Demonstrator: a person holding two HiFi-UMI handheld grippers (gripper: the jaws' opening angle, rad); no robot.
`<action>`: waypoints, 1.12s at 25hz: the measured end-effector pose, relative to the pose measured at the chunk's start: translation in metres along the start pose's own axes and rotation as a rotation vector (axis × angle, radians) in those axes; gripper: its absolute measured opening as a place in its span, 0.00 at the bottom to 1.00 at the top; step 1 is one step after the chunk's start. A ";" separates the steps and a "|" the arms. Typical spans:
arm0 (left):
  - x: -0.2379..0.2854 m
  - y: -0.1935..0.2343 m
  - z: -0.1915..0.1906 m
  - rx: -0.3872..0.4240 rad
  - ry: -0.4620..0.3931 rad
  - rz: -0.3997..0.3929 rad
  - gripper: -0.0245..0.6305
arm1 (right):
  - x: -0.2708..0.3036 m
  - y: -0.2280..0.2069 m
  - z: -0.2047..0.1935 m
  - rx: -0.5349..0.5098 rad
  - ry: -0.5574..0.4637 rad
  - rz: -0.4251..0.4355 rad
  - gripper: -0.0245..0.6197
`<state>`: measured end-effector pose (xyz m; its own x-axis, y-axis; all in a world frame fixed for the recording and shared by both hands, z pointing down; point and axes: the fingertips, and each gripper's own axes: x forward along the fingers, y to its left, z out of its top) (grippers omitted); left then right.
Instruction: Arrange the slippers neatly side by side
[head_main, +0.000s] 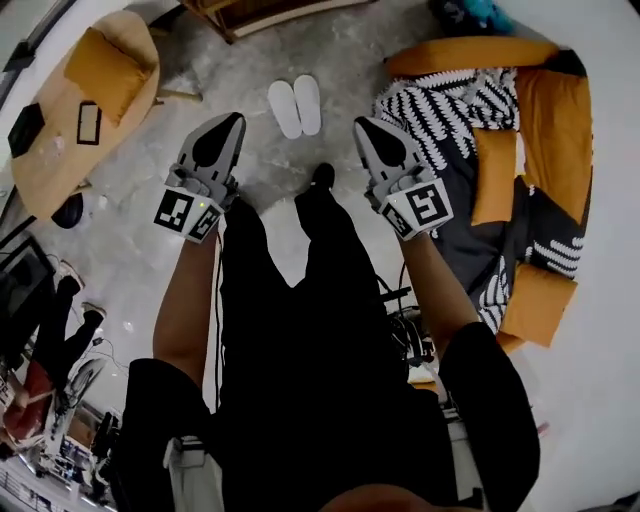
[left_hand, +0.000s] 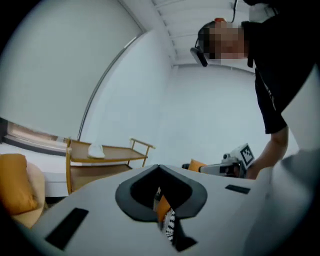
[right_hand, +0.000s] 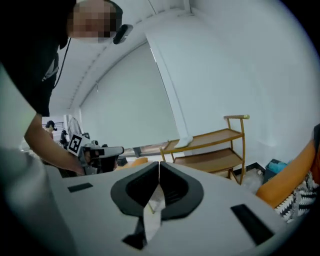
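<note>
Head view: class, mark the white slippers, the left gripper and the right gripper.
white slippers (head_main: 285, 108), head view, left slipper's middle
left gripper (head_main: 237, 119), head view, closed jaw tips
right gripper (head_main: 361, 124), head view, closed jaw tips

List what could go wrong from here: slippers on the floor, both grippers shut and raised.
1. The person's shoe stands close to the slippers; a step forward could knock the pair apart.
2. The pair looks slightly staggered, so it may not pass as neat.
3. The cables by the person's feet look like a trip hazard.
</note>
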<state>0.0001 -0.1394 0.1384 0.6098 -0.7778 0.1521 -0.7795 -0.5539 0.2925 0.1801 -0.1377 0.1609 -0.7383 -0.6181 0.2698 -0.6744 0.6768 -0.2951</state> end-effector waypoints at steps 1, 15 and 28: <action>-0.009 -0.012 0.024 -0.020 -0.030 0.013 0.06 | -0.014 0.009 0.015 0.028 0.000 0.028 0.09; -0.107 -0.124 0.178 0.082 -0.213 -0.020 0.06 | -0.109 0.073 0.144 -0.098 -0.148 0.075 0.09; -0.257 -0.199 0.145 0.161 -0.291 0.256 0.06 | -0.202 0.163 0.137 -0.181 -0.216 0.002 0.09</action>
<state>-0.0222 0.1279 -0.0955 0.3452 -0.9352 -0.0789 -0.9273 -0.3529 0.1249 0.2187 0.0429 -0.0674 -0.7359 -0.6743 0.0617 -0.6761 0.7268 -0.1212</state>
